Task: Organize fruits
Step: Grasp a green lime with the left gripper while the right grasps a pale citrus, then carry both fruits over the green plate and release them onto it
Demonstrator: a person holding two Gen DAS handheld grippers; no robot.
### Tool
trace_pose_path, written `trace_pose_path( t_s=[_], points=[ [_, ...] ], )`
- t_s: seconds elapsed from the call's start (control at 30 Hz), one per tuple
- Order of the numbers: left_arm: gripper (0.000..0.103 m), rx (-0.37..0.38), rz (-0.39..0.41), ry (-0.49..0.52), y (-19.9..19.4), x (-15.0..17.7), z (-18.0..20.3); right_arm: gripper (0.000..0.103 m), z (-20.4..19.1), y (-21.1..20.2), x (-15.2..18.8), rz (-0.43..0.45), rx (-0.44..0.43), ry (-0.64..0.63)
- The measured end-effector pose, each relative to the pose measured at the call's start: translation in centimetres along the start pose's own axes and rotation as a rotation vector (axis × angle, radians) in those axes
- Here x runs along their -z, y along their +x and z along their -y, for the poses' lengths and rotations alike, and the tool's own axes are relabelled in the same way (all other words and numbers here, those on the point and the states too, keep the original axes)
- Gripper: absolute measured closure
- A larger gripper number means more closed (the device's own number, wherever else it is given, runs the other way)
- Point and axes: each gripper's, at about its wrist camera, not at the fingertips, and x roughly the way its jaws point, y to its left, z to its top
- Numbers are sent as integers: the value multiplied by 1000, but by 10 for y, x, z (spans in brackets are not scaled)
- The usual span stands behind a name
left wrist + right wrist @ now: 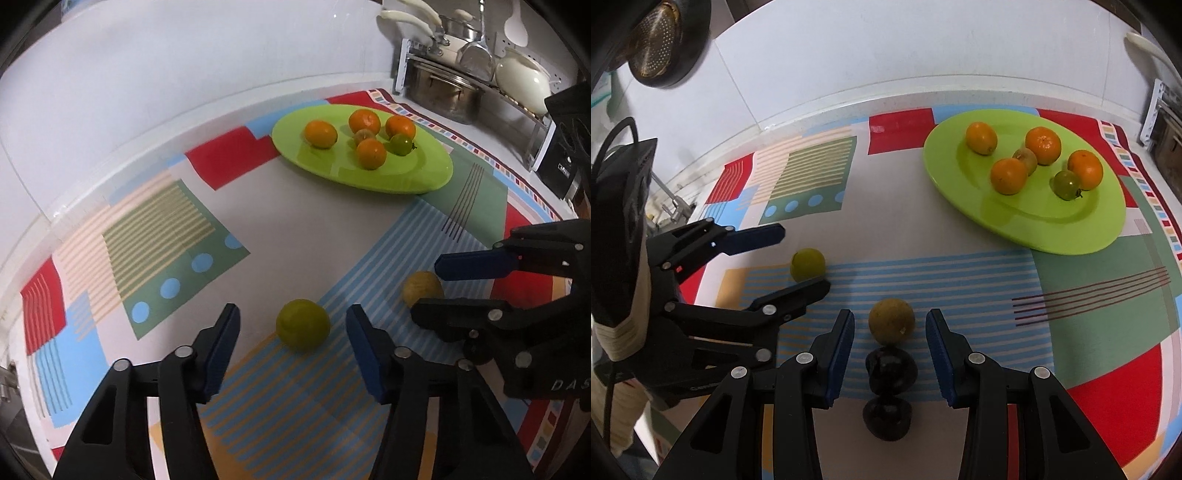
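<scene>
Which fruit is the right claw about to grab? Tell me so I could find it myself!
Find the big green plate on the colourful cloth, then look down to the blue stripes in front of it. Between the open right claw sits a dull yellow-brown round fruit. It is not shiny green like the fruit by the left claw, nor black like the two behind it.

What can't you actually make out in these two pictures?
- Two dark fruits: right wrist view only; too dark to identify, absent from the left view.
- Yellowish fruit: left wrist view, its lower part covered by the right claw.
- Small brownish fruit on the green plate: half hidden behind oranges.
- Left claw: whether it touches the green fruit is unclear.
</scene>
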Motion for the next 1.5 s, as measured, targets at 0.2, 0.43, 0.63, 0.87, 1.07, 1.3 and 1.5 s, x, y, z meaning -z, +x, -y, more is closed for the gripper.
trace_pose_path(
  t_s=[0.2,0.43,0.63,0.87,1.07,1.3,1.5],
  points=[
    [62,19,-18,-25,5,1,-3,62,1,7,-1,-20,-1,5],
    [72,30,-22,-36,6,1,-2,71,2,13,-2,-36,-14,9],
    [73,35,-22,-51,1,1,0,74,3,10,-4,-23,-19,12],
    [73,20,7,-45,-17,-2,5,74,0,-6,-7,26,-13,-10],
    [73,17,39,-49,-35,-7,10,74,0,-23,-7,71,-4,-23],
    [73,14,90,-41,-56,-18,21,74,5,-44,-7,124,0,-20],
    [73,13,141,-25,-69,-32,33,74,13,-68,-8,187,21,-15]
  ],
)
